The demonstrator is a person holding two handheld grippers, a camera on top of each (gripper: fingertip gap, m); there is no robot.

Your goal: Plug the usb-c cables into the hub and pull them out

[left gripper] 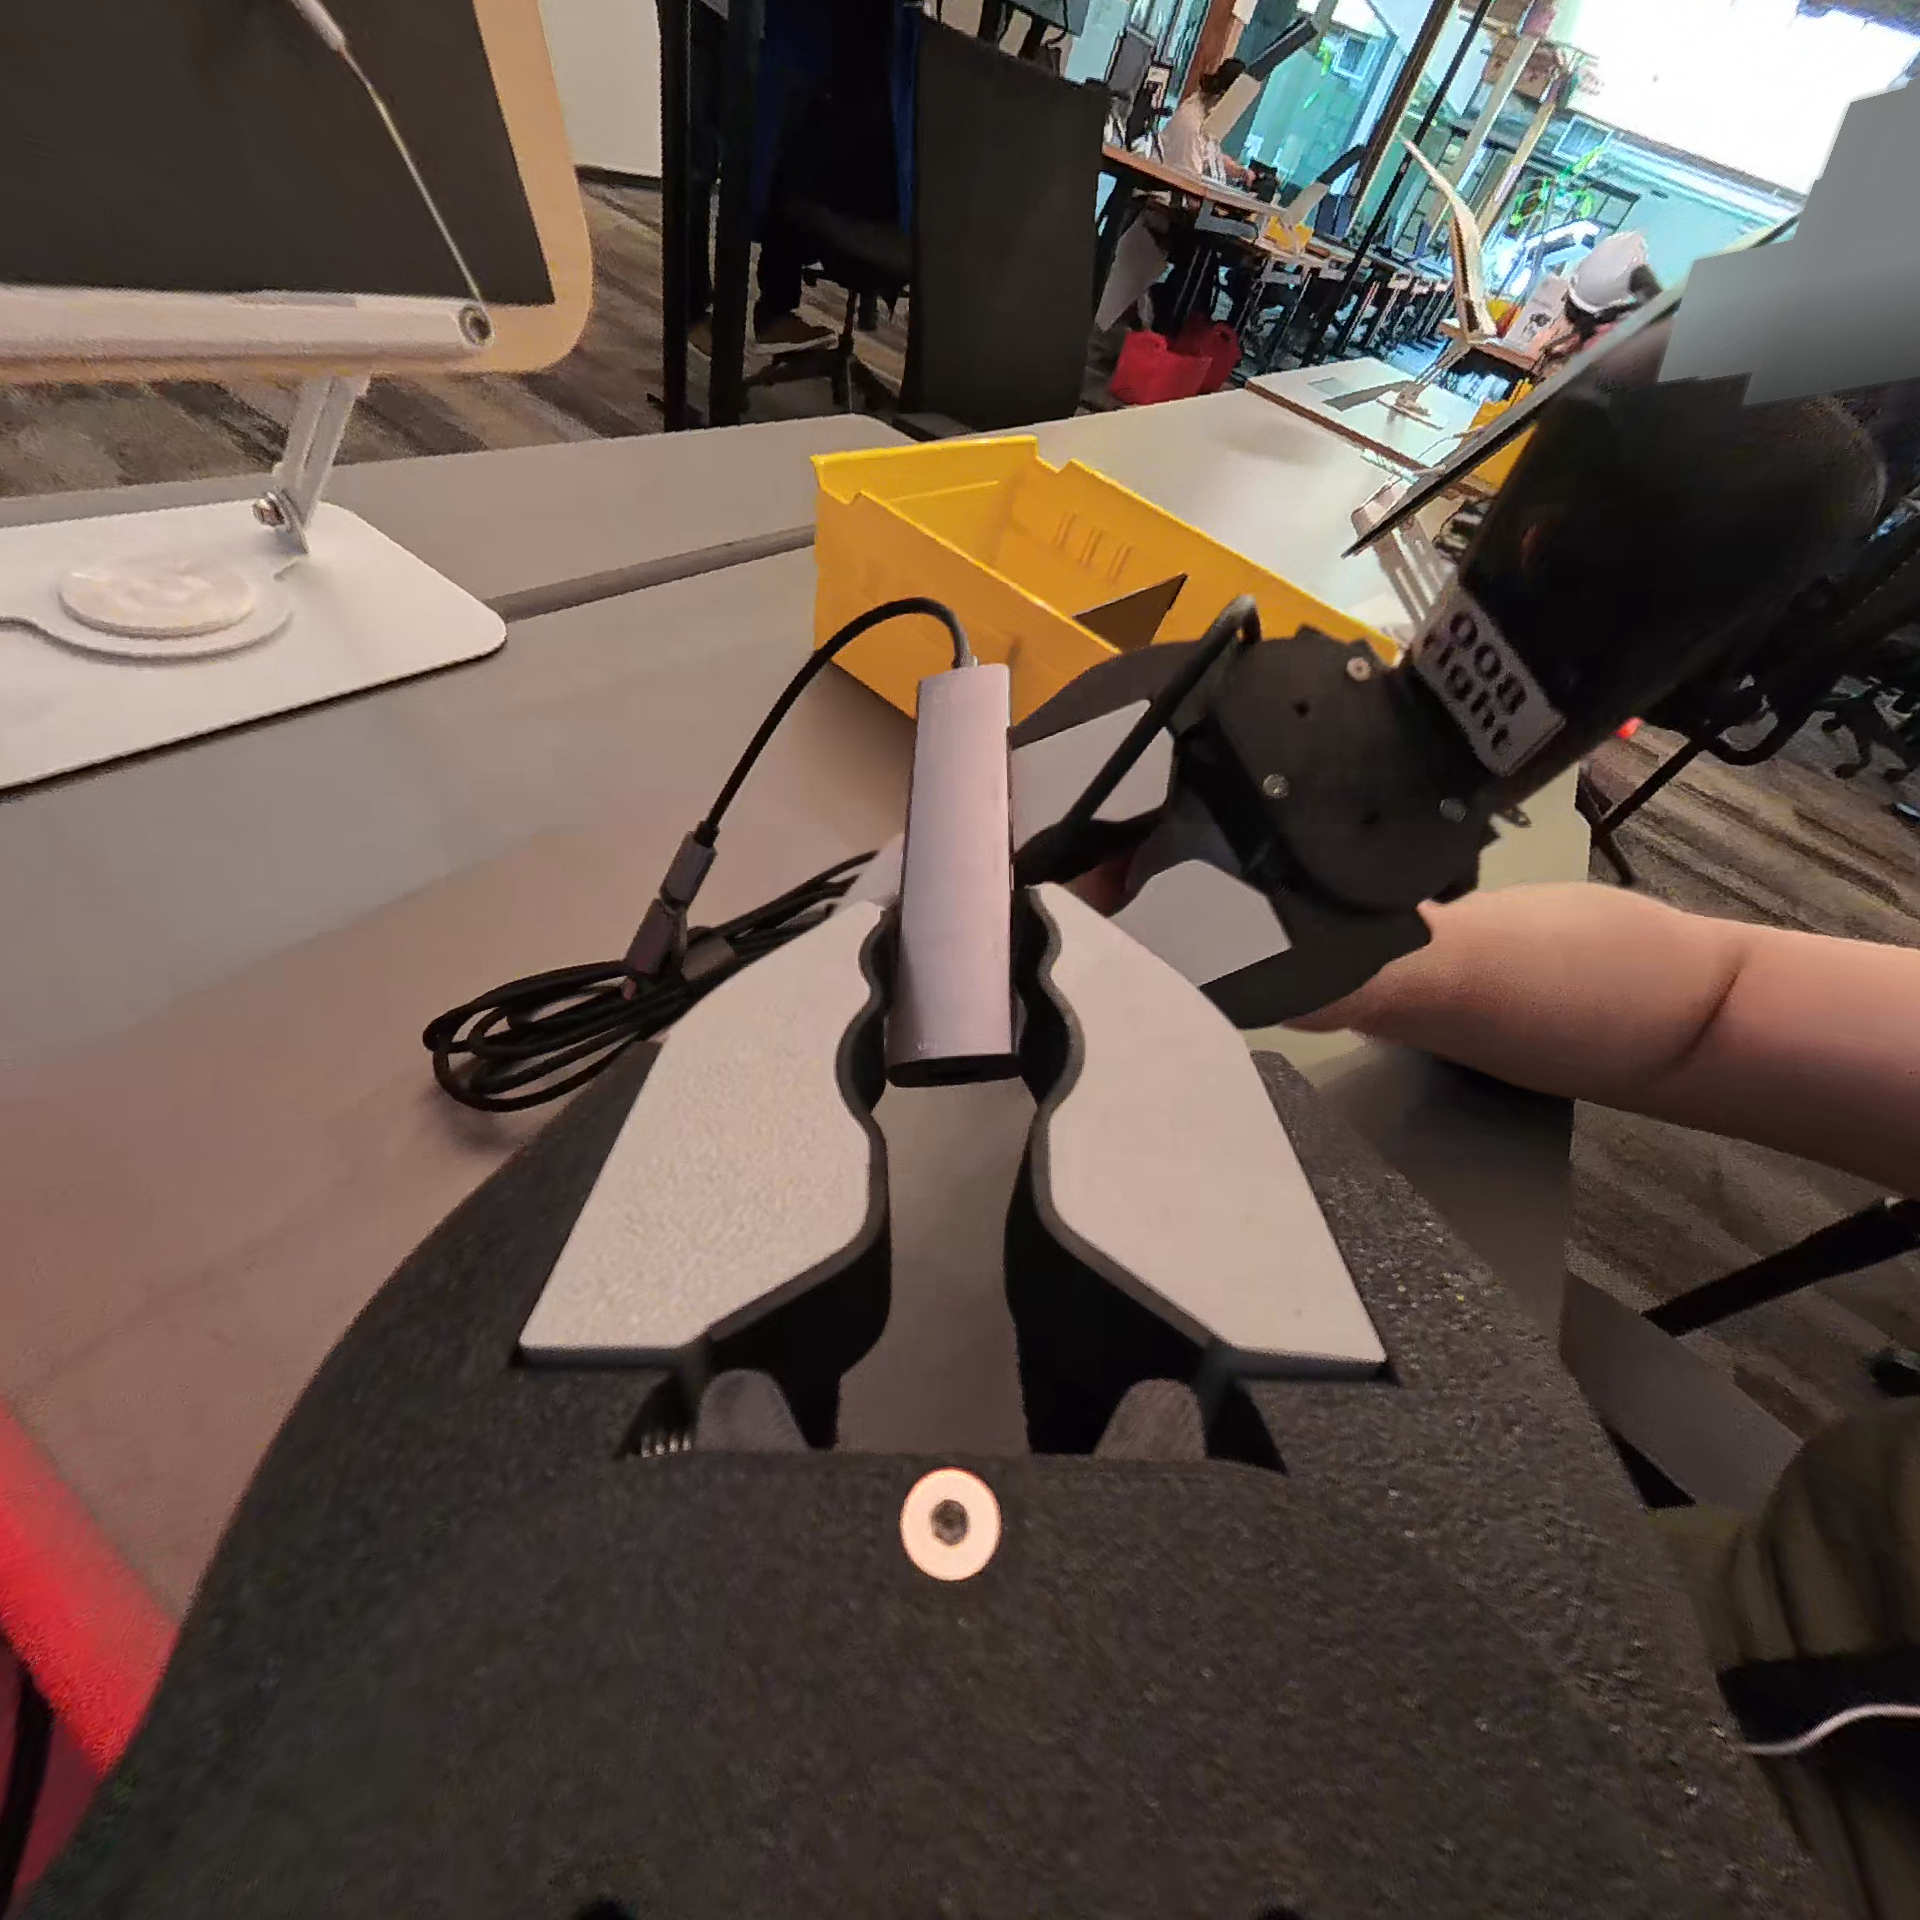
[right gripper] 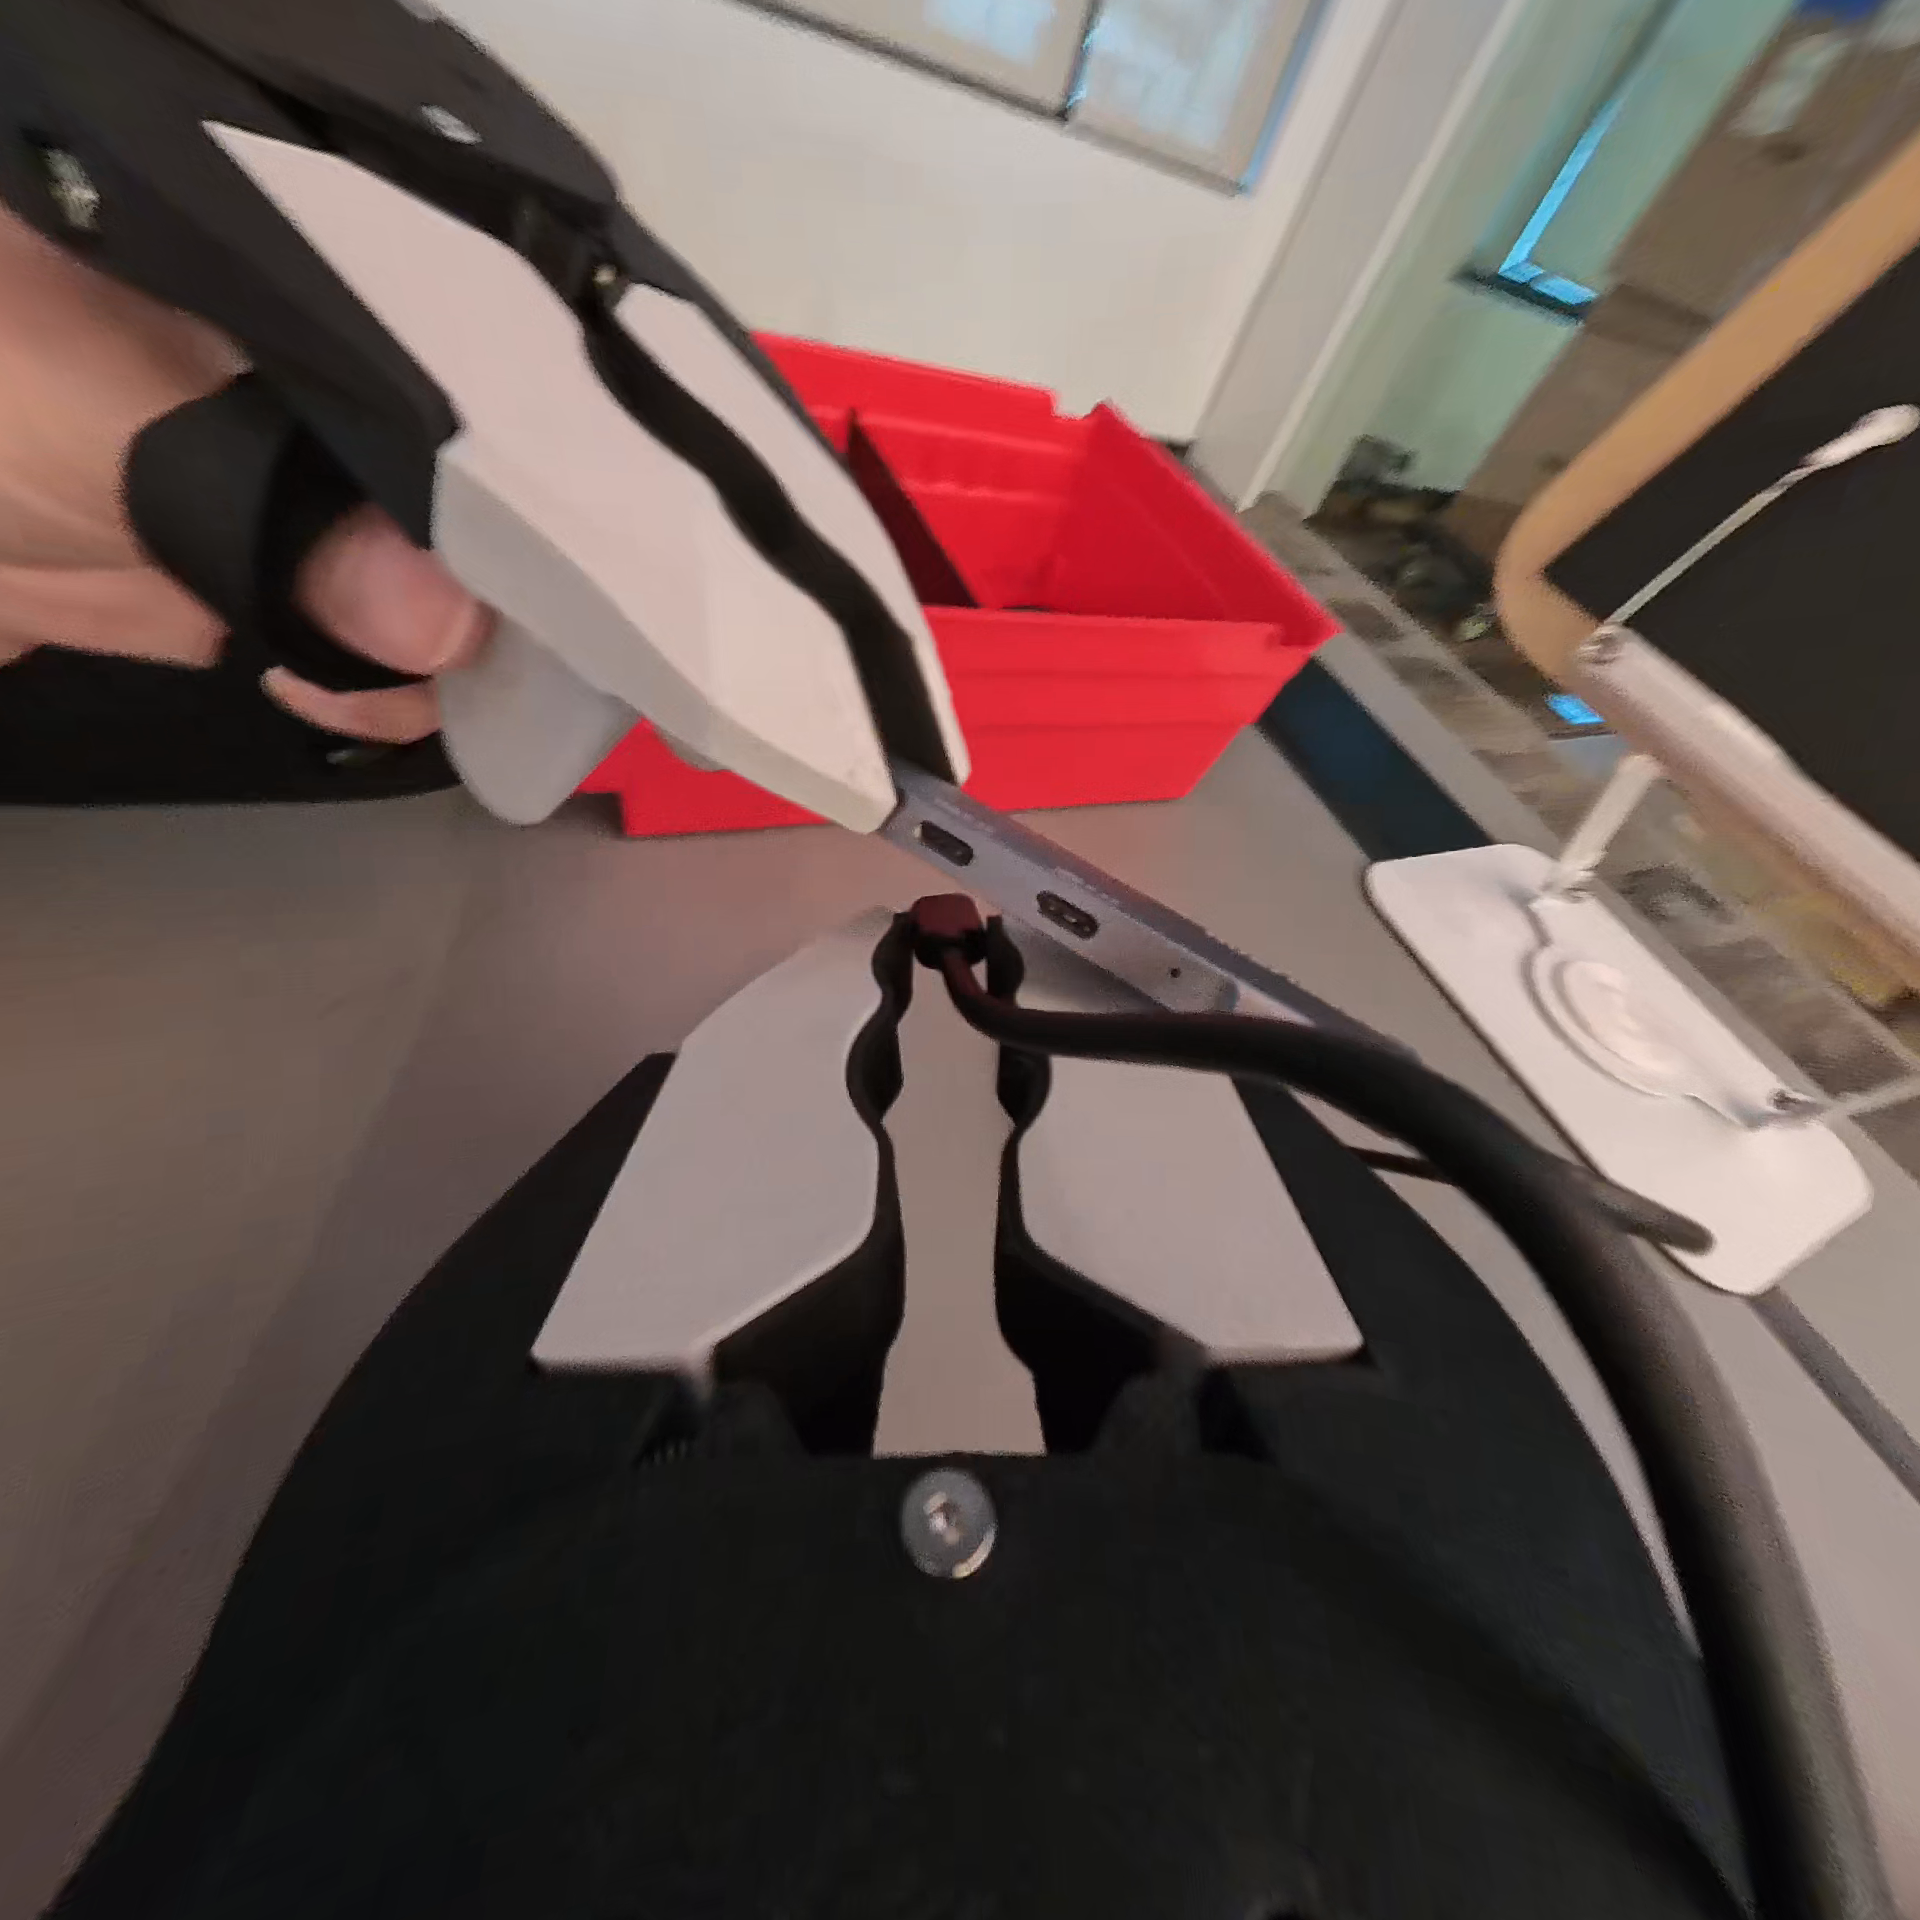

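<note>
The hub [left gripper: 956,883] is plain grey, its cable [left gripper: 582,997] black. One bin [left gripper: 997,561] is yellow, the other bin [right gripper: 1081,623] red, the table [left gripper: 416,831] grey.

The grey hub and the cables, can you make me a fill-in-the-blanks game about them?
1. The left gripper clamps the long grey metal hub between its two ____.
2. The right gripper pinches a dark red plug on a ____ cable.
3. That plug sits just short of the hub's side, where ____ open ports show.
4. Behind the hub in the left wrist view stands a plastic bin coloured ____.

Missing words: fingers; black; two; yellow
</note>
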